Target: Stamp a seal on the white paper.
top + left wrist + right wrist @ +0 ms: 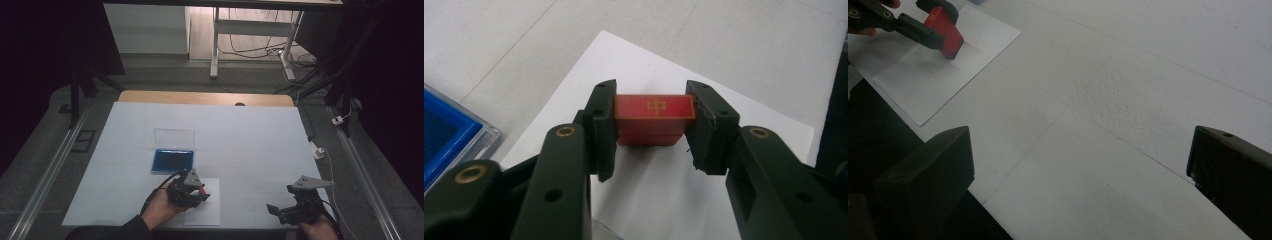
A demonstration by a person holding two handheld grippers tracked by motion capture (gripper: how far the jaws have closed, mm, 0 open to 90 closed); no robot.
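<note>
in the high view, a white-covered table (250,145) ran from the person's edge toward twelve o'clock. the left gripper (196,190), held in the person's left hand (159,207), sat near the near edge, at about seven o'clock from the table's middle. its jaws were clamped on a small red block (201,190), over a sheet of white paper (207,210). at about eleven o'clock from that gripper lay a blue tray (172,160) with a clear lid (174,137) standing up behind it. the right gripper (280,210) was at about five o'clock from the table's middle, near the edge, well apart from the other one, and its jaws looked parted there, with nothing in them.

in the left gripper view, the left gripper's jaws pressed both ends of the red block (654,119), whose top face carried a gold-coloured mark inside a thin gold border. the paper (664,190) lay under it; whether the block touched the sheet i cannot tell. the blue tray (446,137) showed at nine o'clock.

in the right gripper view, the right gripper (1080,172) stood wide, with bare table (1128,100) between its jaws. at eleven o'clock, farther off, the left gripper (930,22) held the red block (948,32) above the paper (933,75).
</note>
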